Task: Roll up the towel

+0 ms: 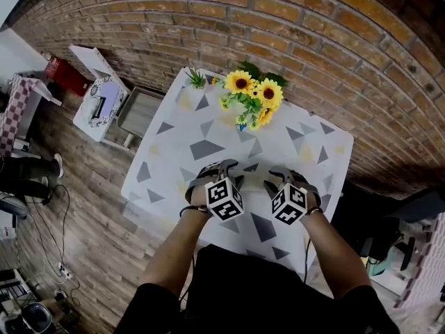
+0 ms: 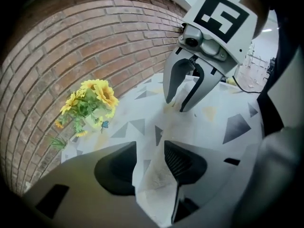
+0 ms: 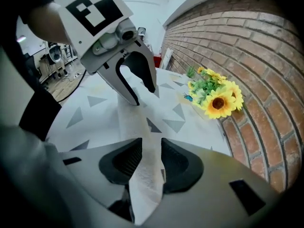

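Jaws first: on the left gripper (image 2: 149,163) they are drawn in narrow and clamped on a fold of the pale towel (image 2: 153,179). On the right gripper (image 3: 151,158) they are likewise pinched shut on the same cloth.

Now the setting, from the biggest thing down. The brick wall (image 1: 292,19) is seen running along the far side. Against it the bench (image 1: 174,141) is set, covered in white with grey triangles. Over its near half the two grippers are held side by side, close together and pointed steeply down.

The towel is gathered into a narrow ridge and stretched from one pair of jaws across to the other, over the near part of the bench.

At the far edge a bunch of sunflowers (image 1: 254,92) is stood, well apart from the grippers. A small green plant (image 1: 197,79) is placed just left of it, at the far left corner. A tiny blue butterfly (image 2: 105,124) is spotted low on the bunch.
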Demonstrator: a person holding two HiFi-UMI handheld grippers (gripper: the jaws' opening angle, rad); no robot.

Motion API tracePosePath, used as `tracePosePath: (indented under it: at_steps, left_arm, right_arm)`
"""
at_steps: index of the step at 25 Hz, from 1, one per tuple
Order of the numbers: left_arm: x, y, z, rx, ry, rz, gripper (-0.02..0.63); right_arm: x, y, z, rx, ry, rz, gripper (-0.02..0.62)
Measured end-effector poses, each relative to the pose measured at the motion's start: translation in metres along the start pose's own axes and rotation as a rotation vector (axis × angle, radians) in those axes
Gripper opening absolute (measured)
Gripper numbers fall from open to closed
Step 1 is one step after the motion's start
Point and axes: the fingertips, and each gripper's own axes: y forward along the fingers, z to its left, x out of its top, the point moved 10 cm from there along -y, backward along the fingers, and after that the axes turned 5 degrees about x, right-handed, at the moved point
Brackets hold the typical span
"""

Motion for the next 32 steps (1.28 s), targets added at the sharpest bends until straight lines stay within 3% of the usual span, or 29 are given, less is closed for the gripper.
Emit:
tracePosePath:
  at_steps: [3,6,10,15,23,32]
  left_arm:
    - [-0.003,-0.015,-0.019,-0.015,0.001,-0.013,0.198]
    - [-0.009,-0.015,-0.044,-0.030,0.052,0.015,0.199]
    - [-0.016,0.004,-0.053,-0.001,0.086,0.070,0.201]
    - [-0.011,0.016,-0.033,0.083,0.047,0.079,0.201]
    - [0.002,-0.019,-0.031,0.162,-0.133,0.045,0.197]
    - [0.025,-0.101,-0.077,0.271,-0.507,-0.142,0.104]
  right_arm:
    - [-0.004,-0.004,0.021,0.048,-0.051,-0.011,0.162]
    - [-0.013,0.006,0.033,0.049,-0.097,0.032,0.201]
    - [-0.017,0.016,0.028,-0.008,-0.098,0.060,0.201]
    - [-0.013,0.017,0.010,-0.064,-0.066,0.045,0.178]
    - [-0.012,-0.022,0.003,-0.076,0.018,-0.090,0.138]
    - [-0.039,-0.103,0.028,-0.065,0.138,-0.338,0.055]
